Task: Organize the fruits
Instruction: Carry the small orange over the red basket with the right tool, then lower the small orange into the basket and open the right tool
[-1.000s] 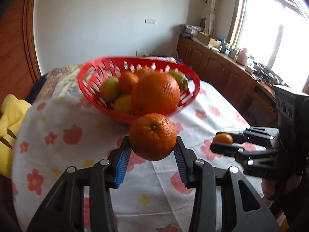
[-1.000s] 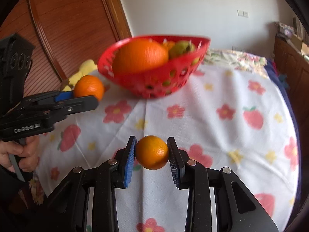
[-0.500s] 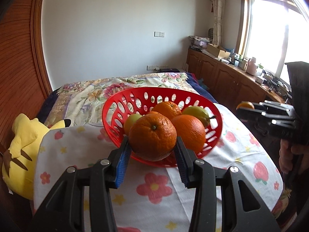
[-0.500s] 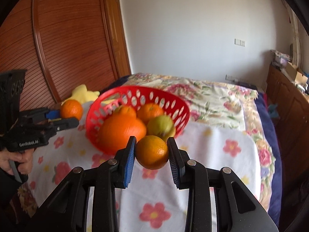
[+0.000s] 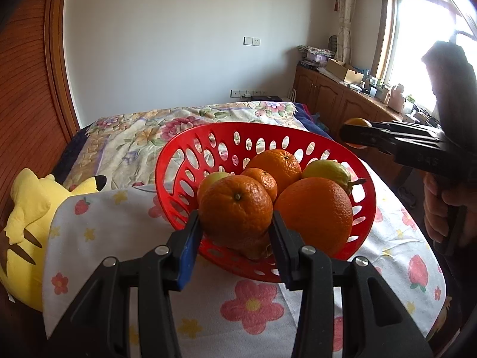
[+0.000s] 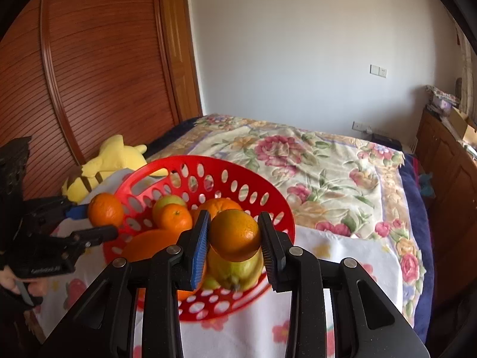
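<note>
Left wrist view: my left gripper (image 5: 235,235) is clamped on a round, dimpled orange mandarin (image 5: 236,207), jaws narrowly apart at its width, just as a second ago. Then the perforated red plastic basket (image 5: 179,161) sat farther off at twelve o'clock; now the mandarin hangs at its near rim, in front of the big smooth orange (image 5: 316,211), a lemon (image 5: 326,170) and more citrus inside. The floral white tablecloth (image 5: 125,226) lies beneath. At three o'clock my right gripper (image 5: 356,134) has risen from cloth level.

In the right wrist view, that right gripper (image 6: 234,238) pinches a small orange citrus fruit (image 6: 235,229), nearly closed, now over the basket (image 6: 238,179) rather than the cloth. The left gripper (image 6: 104,217) is at nine o'clock, by the yellow plush toy (image 6: 113,155).
</note>
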Demonstrator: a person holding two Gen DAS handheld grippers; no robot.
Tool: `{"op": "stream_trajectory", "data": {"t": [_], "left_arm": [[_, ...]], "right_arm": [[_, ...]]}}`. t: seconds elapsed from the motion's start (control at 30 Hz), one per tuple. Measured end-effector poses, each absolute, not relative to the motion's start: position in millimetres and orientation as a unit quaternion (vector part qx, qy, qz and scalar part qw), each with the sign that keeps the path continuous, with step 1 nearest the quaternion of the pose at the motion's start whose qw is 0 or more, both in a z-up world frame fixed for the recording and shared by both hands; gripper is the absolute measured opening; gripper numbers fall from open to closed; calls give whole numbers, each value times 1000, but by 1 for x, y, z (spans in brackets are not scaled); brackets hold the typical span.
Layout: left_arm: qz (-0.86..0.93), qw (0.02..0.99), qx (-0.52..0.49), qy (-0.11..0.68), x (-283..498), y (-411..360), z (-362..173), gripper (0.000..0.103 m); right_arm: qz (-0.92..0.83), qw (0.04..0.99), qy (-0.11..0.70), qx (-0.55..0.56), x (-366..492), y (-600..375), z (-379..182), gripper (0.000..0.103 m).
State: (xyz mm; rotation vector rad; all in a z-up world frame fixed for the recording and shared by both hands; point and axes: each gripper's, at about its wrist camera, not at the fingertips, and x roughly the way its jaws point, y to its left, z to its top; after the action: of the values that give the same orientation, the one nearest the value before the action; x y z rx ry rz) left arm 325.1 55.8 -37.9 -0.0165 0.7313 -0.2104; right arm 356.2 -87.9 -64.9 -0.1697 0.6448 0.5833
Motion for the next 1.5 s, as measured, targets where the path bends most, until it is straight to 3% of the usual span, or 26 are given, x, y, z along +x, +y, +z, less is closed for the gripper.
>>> {"op": "stream_trajectory", "data": {"t": [0.53, 1.5], "left_arm": [[-103, 926, -7, 362, 331, 56, -44, 43], [-92, 920, 6, 380, 350, 57, -50, 46]], "right_arm": [[269, 893, 350, -89, 397, -72, -94, 32], [280, 898, 331, -79, 351, -80, -84, 38]]}}
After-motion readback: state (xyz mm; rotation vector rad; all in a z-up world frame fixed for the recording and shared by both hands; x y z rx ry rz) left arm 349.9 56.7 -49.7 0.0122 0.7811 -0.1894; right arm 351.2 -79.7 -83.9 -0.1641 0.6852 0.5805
